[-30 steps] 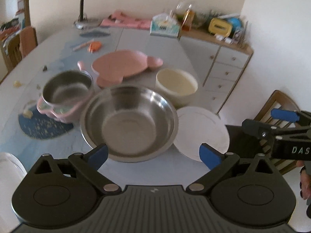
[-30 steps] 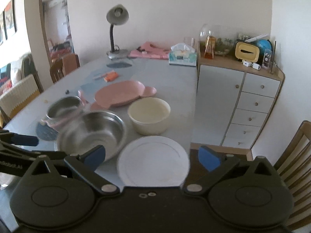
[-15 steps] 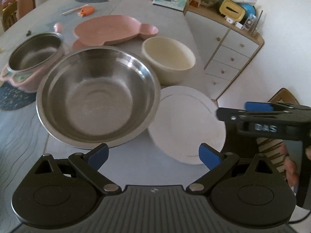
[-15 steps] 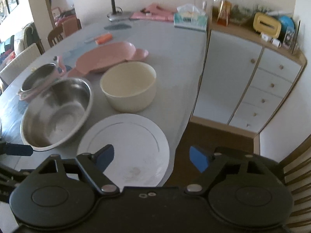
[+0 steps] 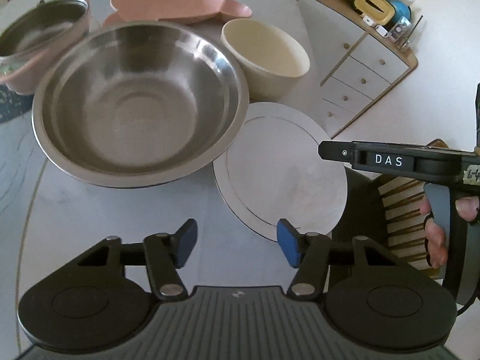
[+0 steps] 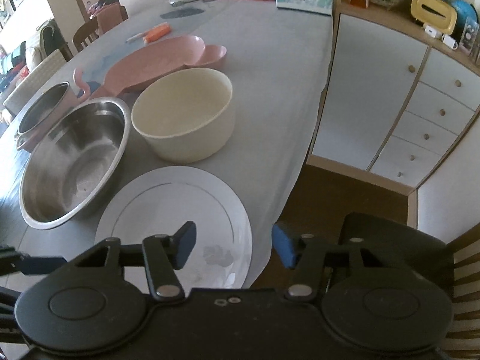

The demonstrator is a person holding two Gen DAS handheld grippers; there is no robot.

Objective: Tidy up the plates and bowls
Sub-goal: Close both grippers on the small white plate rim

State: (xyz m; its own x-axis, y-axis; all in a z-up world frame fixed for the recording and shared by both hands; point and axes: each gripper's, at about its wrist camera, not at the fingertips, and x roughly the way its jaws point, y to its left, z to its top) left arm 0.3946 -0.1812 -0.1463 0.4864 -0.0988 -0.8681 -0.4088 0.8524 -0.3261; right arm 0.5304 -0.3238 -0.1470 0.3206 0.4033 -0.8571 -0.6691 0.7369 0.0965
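Plate work looks like the step in hand: the white plate (image 6: 174, 210) lies flat at the near corner of the tabletop (image 6: 270, 90), its rim just beside the big steel bowl (image 5: 135, 102) and close in front of the cream bowl (image 6: 183, 117). Behind these sit the pink plate (image 6: 168, 57) and a smaller steel bowl in a pink holder (image 5: 39, 36).

Both grippers are closing, and neither has anything between its pads. The right gripper (image 6: 234, 246) hangs over the plate's near right edge, one blue pad above the plate and the other out past the tabletop's edge. The left gripper (image 5: 237, 246) is over bare tabletop, its right pad at the plate's near rim.

To do this well, I would take the plate by the rim that reaches toward the tabletop's edge, since a flat plate gives no purchase from above. One pad should slide under the rim and one above, and the grip should be made firm before any lift. The steel bowl stands so near that a careless swing would knock it. A second gripper could steady the plate from the other side.

Hard to judge is whether the plate overhangs the edge at all; the right gripper's body covers its nearest part. Fisheye bending makes heights above the plate uncertain. The small steel bowl is blurred and cut off at the left wrist view's edge, and the pink plate's far side is partly hidden.
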